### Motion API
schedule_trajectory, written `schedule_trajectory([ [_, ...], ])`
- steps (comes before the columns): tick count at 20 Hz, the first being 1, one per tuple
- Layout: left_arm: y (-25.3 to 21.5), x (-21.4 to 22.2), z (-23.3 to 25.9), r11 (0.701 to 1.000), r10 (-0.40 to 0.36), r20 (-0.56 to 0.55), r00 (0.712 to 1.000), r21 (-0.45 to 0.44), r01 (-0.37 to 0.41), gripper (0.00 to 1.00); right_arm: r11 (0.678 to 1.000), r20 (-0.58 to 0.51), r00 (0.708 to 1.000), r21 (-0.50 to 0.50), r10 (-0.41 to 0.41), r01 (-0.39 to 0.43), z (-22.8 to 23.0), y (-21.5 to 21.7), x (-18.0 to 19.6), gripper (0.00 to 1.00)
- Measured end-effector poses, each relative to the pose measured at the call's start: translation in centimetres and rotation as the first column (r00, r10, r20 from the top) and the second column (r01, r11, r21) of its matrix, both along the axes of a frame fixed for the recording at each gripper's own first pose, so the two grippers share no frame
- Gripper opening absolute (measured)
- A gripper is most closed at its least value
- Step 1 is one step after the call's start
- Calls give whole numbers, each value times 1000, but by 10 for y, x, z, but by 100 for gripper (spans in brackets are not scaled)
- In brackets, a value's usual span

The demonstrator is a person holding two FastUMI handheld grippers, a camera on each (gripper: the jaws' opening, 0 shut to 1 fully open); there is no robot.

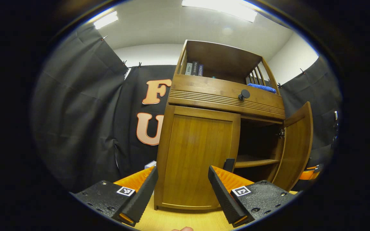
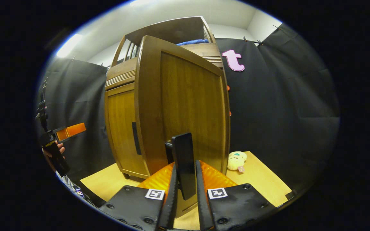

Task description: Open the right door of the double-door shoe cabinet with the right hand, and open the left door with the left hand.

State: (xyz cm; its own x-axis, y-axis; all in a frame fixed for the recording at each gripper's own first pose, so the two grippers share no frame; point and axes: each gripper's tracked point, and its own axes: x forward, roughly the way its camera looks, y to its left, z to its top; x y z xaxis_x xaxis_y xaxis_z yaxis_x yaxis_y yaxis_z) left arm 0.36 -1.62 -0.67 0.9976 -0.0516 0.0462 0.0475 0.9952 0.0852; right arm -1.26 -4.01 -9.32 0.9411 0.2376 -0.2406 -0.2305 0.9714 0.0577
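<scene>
The wooden shoe cabinet (image 1: 204,96) stands on a light wooden floor. Its left door (image 1: 198,157) is closed, with a dark vertical handle (image 1: 229,164) at its inner edge. My left gripper (image 1: 182,181) is open just in front of that door, touching nothing. The right door (image 2: 188,102) is swung wide open, showing dark shelves (image 1: 255,162) inside. My right gripper (image 2: 185,171) is shut on the right door's handle (image 2: 182,157). In the right gripper view the left gripper (image 2: 67,131) is held by a hand at the far left.
Above the doors is a drawer with a round dark knob (image 1: 244,94). The top shelf holds books (image 1: 194,68) and a blue cloth (image 1: 262,88). A small plush toy (image 2: 236,160) lies on the floor to the right of the open door. Black cloth walls surround the cabinet.
</scene>
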Motion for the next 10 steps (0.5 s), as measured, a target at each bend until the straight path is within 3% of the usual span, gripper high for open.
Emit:
schedule_trajectory([
  [2, -4, 3, -2, 1000, -8, -9, 1000, -1, 8, 93, 1000, -3, 1000, 12, -13, 13, -2, -6, -3, 44],
  [4, -6, 5, -6, 1000, -19, -17, 1000, 2, 19, 91, 1000, -9, 1000, 8, -24, 24, -4, -10, -7, 44],
  [5, -7, 6, -8, 1000, -22, -20, 1000, 5, 22, 98, 999, -8, 999, 3, -33, 33, -3, -12, -8, 44],
  [10, -11, 10, -12, 999, -35, -28, 999, 1, 35, 95, 996, -3, 996, 30, -88, 88, -3, -32, -15, 42],
])
